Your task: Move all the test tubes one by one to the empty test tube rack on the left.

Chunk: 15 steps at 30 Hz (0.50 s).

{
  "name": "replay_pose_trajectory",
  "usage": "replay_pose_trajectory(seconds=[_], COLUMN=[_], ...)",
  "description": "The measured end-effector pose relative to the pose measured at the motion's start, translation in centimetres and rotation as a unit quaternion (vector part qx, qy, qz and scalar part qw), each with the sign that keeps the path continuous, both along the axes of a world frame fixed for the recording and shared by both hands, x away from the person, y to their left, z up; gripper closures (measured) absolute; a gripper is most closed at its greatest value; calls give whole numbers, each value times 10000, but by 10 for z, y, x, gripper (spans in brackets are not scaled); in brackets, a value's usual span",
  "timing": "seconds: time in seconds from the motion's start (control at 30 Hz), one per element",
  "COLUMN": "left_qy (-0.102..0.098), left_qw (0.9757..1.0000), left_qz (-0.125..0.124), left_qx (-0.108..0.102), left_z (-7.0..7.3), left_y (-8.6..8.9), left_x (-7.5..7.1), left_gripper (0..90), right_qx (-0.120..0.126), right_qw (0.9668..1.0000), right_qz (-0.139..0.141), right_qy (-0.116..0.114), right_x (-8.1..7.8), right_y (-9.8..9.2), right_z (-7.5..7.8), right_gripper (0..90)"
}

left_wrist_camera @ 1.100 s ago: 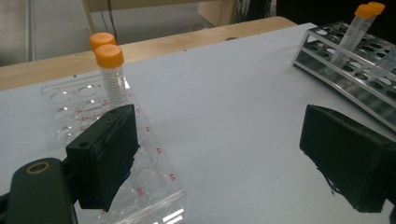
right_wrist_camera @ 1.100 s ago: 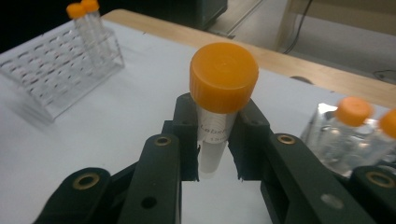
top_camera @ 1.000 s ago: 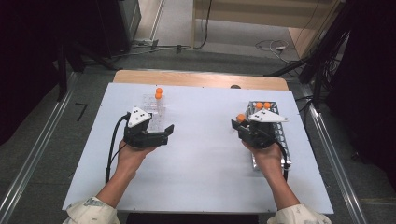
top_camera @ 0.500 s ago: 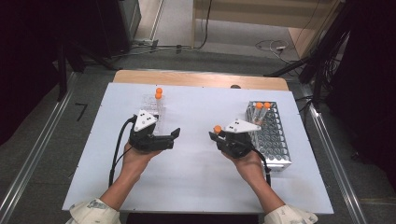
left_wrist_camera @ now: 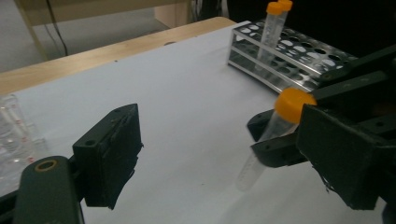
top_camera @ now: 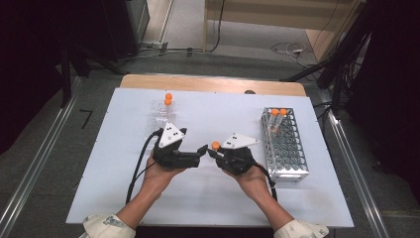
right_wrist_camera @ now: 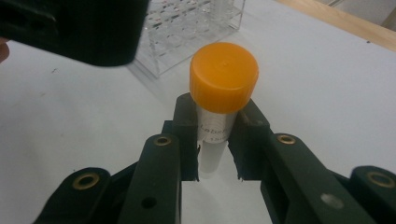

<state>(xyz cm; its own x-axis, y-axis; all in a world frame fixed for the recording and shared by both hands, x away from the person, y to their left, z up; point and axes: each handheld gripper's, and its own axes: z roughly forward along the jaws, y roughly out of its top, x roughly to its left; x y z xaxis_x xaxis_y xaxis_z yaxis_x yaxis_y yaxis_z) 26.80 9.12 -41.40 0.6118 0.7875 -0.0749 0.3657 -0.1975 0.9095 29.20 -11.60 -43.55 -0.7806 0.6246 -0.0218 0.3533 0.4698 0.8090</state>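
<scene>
While the right gripper (top_camera: 214, 152) is clamped on a tube (right_wrist_camera: 215, 123) just under its orange cap (right_wrist_camera: 224, 77), the left gripper (top_camera: 200, 152) faces it with jaws apart and nothing between them; they have just been closing a little. Both meet over the middle of the table (top_camera: 124, 198), toward its near edge. The tube stands roughly upright in the right gripper, well clear of the metal rack (top_camera: 285, 144) by the right edge, where two more capped tubes (top_camera: 277, 116) stand at the far end. A clear rack (top_camera: 163, 111) sits near the far-left part of the table.

The tube looks like light, stiff, thin plastic with a smooth, slippery wall, so it could swivel or slide in a loose pinch. For a handover, the left gripper would do best to take the bare barrel below the right pads, square across it, rather than the cap.
</scene>
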Motion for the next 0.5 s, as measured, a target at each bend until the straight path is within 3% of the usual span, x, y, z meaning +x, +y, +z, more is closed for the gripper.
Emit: replay_pose_trajectory(seconds=[0.13, 0.33, 0.5], left_qy=[60, 140, 70], left_qw=[9999, 9995, 9993], left_qz=[-119, -298, -354], left_qx=[-59, 16, 33], left_z=[1, -2, -4], left_y=[-5, -10, -13], left_x=[-2, -2, -3], left_gripper=[179, 221, 286], right_qx=[-46, -61, -20], right_qw=[9999, 9998, 9998], right_qz=[94, 179, 206], right_qy=[-6, 29, 62], right_x=[-2, -5, -7], right_y=[6, 10, 11], right_z=[-4, -5, -5], right_gripper=[717, 717, 717])
